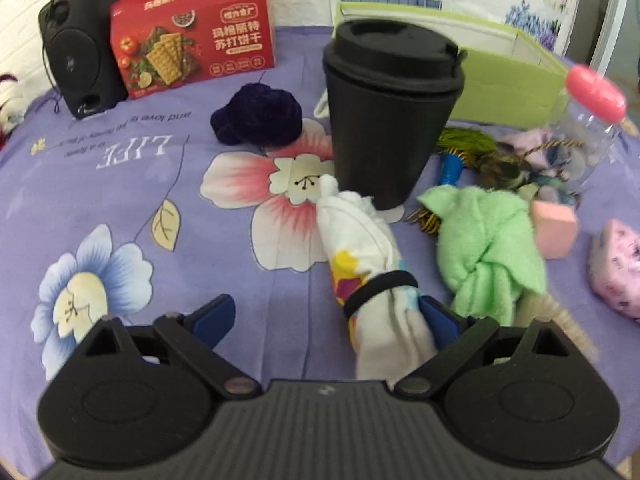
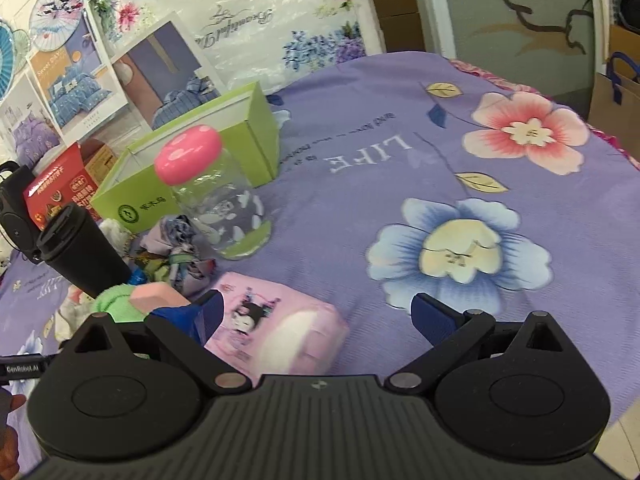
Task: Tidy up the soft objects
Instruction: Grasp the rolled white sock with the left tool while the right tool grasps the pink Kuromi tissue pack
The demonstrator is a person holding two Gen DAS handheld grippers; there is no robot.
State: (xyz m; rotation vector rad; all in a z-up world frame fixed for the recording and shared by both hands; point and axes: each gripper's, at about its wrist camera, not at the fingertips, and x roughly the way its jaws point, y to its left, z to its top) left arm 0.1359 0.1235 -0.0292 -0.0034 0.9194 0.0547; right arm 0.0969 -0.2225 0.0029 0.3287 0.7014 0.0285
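The left tool (image 1: 326, 316) is wide; a banded white cloth (image 1: 372, 276) lies against its right finger, just before the black cup (image 1: 390, 116). A green cloth (image 1: 488, 248) lies right of the cup. Left of it, the sheet (image 1: 120, 184) reads "LIFE", behind a red cracker box (image 1: 192, 36). The right tool (image 2: 316, 318) is wide over a pink pack (image 2: 280, 332); much bare sheet lies to its right. A tag (image 2: 22, 369) reads "GenRobot.AI".

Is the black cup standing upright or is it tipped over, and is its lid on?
Upright, lid on. The black cup stands on its narrow base on the purple sheet, and the black lid covers its top in both views.
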